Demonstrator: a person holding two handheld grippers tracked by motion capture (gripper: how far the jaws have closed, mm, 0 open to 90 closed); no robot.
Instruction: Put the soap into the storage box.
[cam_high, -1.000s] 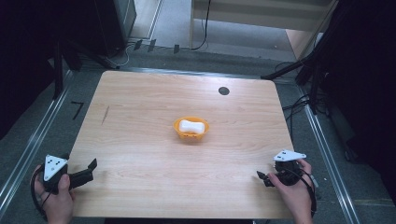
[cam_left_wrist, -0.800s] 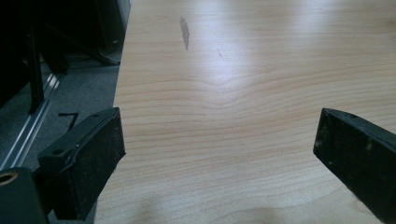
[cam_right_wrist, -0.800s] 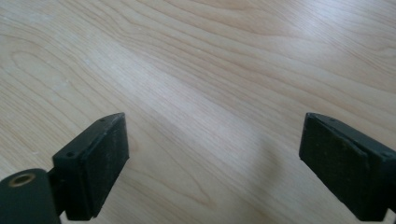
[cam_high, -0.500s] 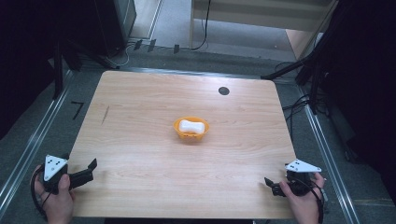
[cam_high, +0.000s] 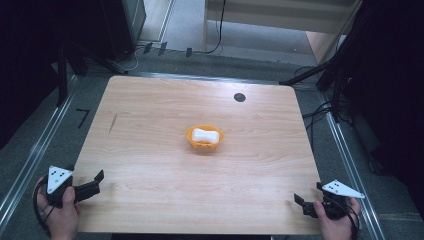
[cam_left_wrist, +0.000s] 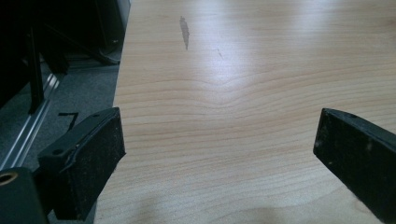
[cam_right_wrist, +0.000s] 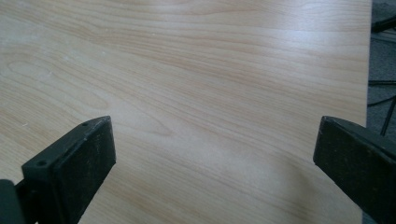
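The white block (cam_high: 205, 135) lies in the orange bowl (cam_high: 192, 141) at the table's (cam_high: 150, 110) centre, long axis crosswise, well apart from the left gripper (cam_high: 96, 181) and right gripper (cam_high: 301, 204), both spread wide, empty, about equally distant.

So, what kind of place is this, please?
Probably a lab or a recording workshop, not a home: a bare wooden table on a grey floor, metal rails beside it, and loose cables by dark stands.

An orange bowl (cam_high: 205, 138) holds a white object (cam_high: 205, 135) on the pale wood-grain table (cam_high: 150, 165) — one dark streak (cam_high: 113, 123), one black disc (cam_high: 239, 97).
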